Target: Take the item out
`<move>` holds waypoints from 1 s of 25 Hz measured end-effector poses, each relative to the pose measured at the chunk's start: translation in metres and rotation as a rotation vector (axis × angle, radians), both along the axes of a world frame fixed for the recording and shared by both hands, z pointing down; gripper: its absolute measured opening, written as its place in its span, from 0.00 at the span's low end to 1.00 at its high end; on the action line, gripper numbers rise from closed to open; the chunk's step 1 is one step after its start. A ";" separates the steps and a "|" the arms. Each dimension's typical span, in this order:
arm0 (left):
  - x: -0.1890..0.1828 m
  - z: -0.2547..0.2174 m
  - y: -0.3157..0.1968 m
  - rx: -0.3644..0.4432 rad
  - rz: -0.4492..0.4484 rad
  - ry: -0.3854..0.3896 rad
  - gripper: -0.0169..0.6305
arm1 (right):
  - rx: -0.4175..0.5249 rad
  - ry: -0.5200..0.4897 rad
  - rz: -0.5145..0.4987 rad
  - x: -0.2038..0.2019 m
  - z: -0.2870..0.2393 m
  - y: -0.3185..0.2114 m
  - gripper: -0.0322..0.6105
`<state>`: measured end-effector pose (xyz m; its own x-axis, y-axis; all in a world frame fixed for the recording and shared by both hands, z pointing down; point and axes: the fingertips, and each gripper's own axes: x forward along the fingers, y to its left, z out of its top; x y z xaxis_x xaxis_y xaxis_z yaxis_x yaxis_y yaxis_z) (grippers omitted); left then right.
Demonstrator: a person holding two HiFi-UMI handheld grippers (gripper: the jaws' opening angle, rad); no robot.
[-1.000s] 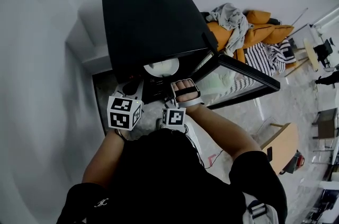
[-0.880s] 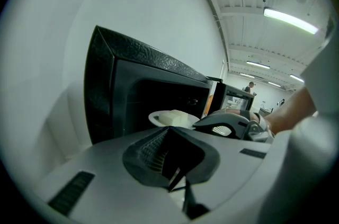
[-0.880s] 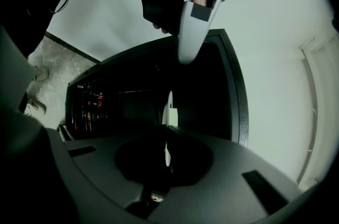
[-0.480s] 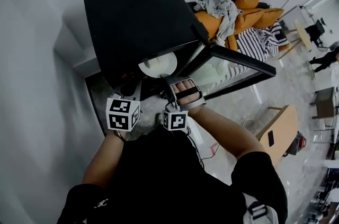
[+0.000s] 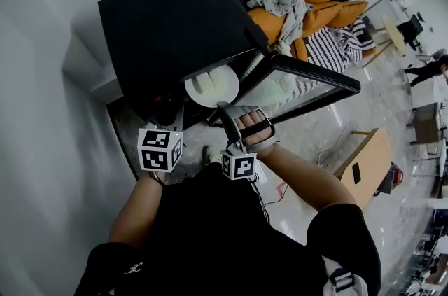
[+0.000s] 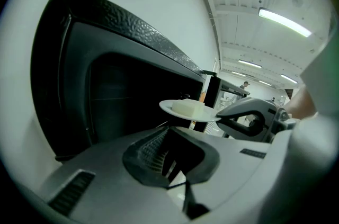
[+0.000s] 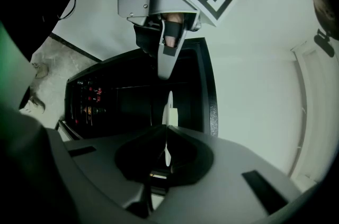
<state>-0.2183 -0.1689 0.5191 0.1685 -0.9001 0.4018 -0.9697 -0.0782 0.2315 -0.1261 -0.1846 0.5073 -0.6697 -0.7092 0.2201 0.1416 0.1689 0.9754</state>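
A black oven point(image 5: 175, 25) stands with its door point(image 5: 308, 81) swung open to the right. A white plate point(image 5: 210, 86) with two pale blocks on it sticks out of the oven's mouth. My right gripper point(image 5: 224, 108) is shut on the plate's near rim; in the right gripper view the plate point(image 7: 168, 106) shows edge-on between the jaws point(image 7: 167, 138). My left gripper point(image 5: 175, 123) hangs just left of the plate, shut and holding nothing. In the left gripper view the plate point(image 6: 188, 109) floats level before the dark opening, with the right gripper point(image 6: 249, 118) at its right.
A white wall runs close along the left. Behind the oven, at the right, an orange sofa point(image 5: 315, 8) carries grey clothes and a striped cloth. A wooden table point(image 5: 364, 168) stands on the glossy floor at the right. The open door juts out to the right of the plate.
The plate has come further out of the oven in the right gripper's grip, and more of it shows beyond the oven's top. The left gripper has stayed beside it.
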 end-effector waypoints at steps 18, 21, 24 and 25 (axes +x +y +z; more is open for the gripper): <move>0.052 -0.003 -0.032 -0.015 0.134 -0.022 0.04 | 0.010 -0.051 0.091 0.076 -0.013 0.011 0.07; 0.065 -0.005 -0.036 -0.013 0.163 -0.026 0.04 | 0.003 -0.060 0.108 0.091 -0.015 0.015 0.07; 0.079 -0.004 -0.039 -0.017 0.189 -0.029 0.04 | 0.006 -0.062 0.121 0.104 -0.018 0.022 0.07; 0.084 -0.004 -0.040 -0.018 0.197 -0.030 0.04 | 0.007 -0.063 0.126 0.108 -0.018 0.024 0.07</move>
